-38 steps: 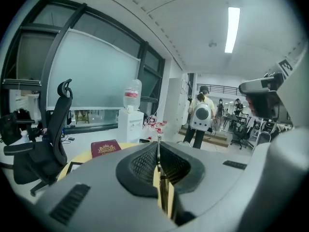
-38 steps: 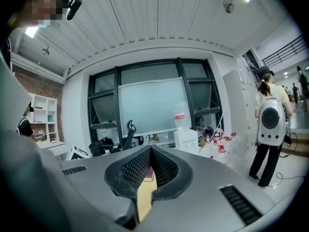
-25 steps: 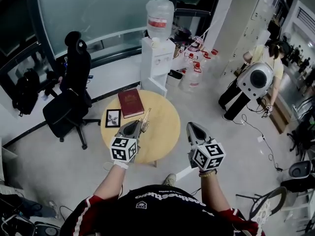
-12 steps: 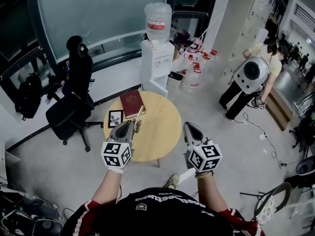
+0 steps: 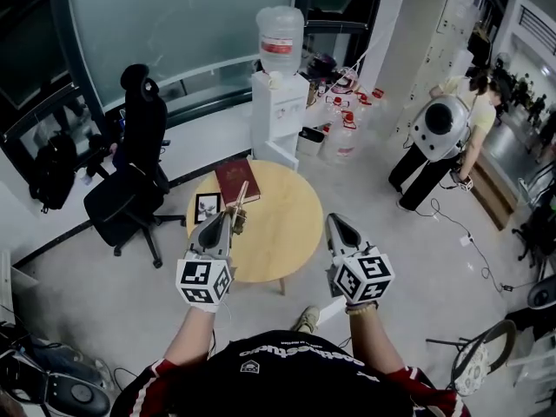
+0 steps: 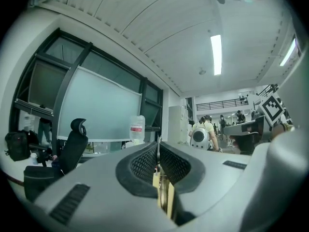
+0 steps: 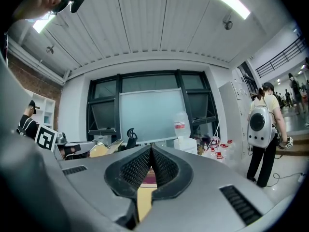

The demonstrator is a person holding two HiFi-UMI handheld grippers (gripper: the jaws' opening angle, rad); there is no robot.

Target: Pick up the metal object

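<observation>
My left gripper (image 5: pixel 222 218) is shut on the metal object (image 5: pixel 238 201), a slim brass-coloured piece that sticks out past the jaw tips, lifted over the left part of the round wooden table (image 5: pixel 282 233). The left gripper view shows the brass metal object (image 6: pixel 162 193) pinched between the closed left gripper (image 6: pixel 157 154) pads. My right gripper (image 5: pixel 335 222) hovers over the table's right edge, shut with nothing in it. Its closed tips meet in the right gripper view (image 7: pixel 150 150).
A red book (image 5: pixel 234 179) and a small framed picture (image 5: pixel 206 205) lie on the table's far left. A black office chair (image 5: pixel 130 176) stands to the left, a water dispenser (image 5: pixel 278 102) behind. A person with a white backpack (image 5: pixel 439 133) stands at the right.
The left gripper has drifted a little to the left with the metal object still in its jaws. The right gripper has barely moved.
</observation>
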